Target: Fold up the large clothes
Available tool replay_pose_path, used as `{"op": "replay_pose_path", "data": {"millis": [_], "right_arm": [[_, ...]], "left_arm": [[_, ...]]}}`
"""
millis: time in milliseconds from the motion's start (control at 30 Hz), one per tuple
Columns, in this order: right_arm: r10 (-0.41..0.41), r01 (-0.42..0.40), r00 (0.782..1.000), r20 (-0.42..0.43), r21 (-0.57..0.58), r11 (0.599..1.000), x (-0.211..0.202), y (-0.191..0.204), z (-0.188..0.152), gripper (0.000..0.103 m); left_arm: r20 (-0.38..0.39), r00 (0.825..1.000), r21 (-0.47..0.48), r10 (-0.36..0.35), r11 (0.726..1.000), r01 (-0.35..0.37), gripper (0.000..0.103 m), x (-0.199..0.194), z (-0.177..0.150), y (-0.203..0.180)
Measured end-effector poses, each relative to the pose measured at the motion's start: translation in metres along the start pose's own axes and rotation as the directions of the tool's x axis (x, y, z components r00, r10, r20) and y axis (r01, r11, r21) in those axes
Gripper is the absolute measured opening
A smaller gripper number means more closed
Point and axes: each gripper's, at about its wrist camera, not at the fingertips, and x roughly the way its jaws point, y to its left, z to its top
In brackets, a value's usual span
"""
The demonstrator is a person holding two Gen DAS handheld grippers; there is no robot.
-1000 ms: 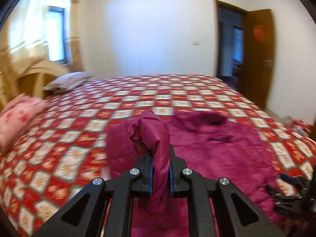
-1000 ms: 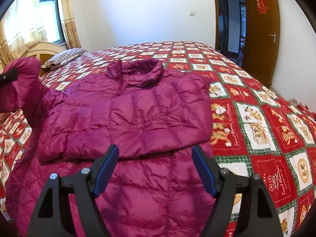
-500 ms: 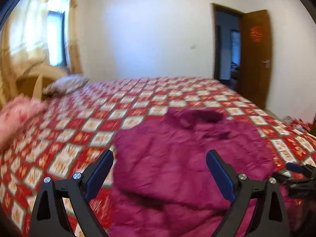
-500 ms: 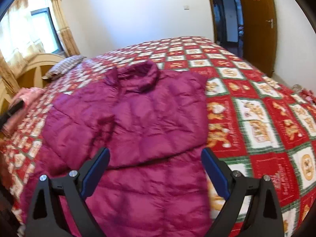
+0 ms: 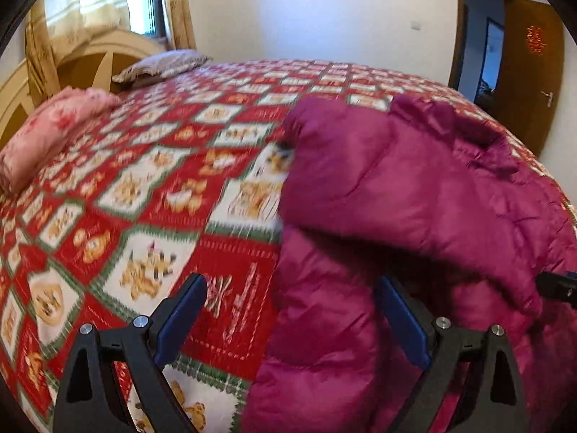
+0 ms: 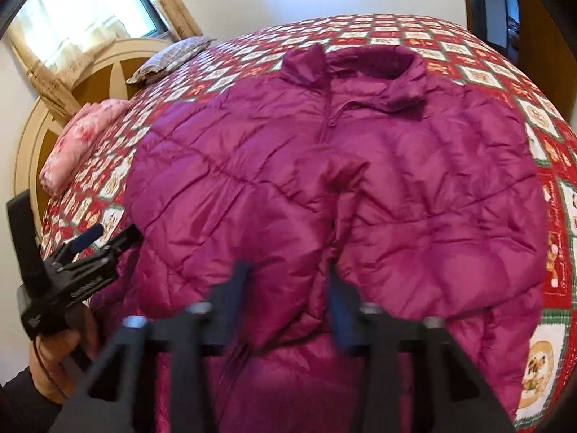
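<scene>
A magenta puffer jacket (image 6: 360,180) lies front up on the red patterned bedspread (image 6: 541,72), both sleeves folded across its chest. My right gripper (image 6: 288,299) is low over the jacket's middle. Its blurred jaws are closing with a ridge of fabric bunched between the pads. In the left wrist view my left gripper (image 5: 290,319) stands wide open over the jacket's (image 5: 414,187) left edge, holding nothing, with bedspread (image 5: 144,198) under its left finger. From the right wrist view the left gripper (image 6: 83,252) shows at the left, held by a hand (image 6: 65,342).
A pink pillow (image 5: 54,133) and a grey pillow (image 5: 162,66) lie by the wooden headboard (image 5: 90,61) at the far left. A brown door (image 5: 530,72) stands open at the far right. The right gripper's tip (image 5: 557,285) shows at the right edge.
My left gripper let go of the sleeve, opened wide and sank toward the jacket's left edge. The sleeve now lies across the chest. My right gripper moved in and its jaws narrowed on the fabric.
</scene>
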Motion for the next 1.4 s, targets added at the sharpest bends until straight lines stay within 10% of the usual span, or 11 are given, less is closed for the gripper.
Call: {"op": "replay_pose_path", "data": {"millis": [500,867,1100,1400], "right_arm": [[-0.143,0.140,0.982,0.121,0.031,0.990,-0.039,-0.034,0.000,0.018],[-0.242,0.218,0.953,0.183,0.142,0.965,-0.066,-0.058,-0.004,0.040],[-0.176,0.157,0.946,0.271,0.092,0.983,-0.067,-0.037,0.021,0.040],[-0.186,0.181,0.971,0.149,0.047,0.982,0.004,-0.036,0.015,0.039]], "left_arm": [[-0.048,0.999,-0.021,-0.021,1.000,0.020,0.095,-0.010,0.012,0.014],[0.059,0.991,0.054,-0.121,0.992,0.118,0.095,-0.054,0.080,-0.034],[0.056,0.992,0.126,-0.114,0.986,0.106,0.095,-0.009,0.072,-0.089],[-0.046,0.993,0.057,-0.113,0.992,0.116,0.095,0.048,0.046,-0.083]]}}
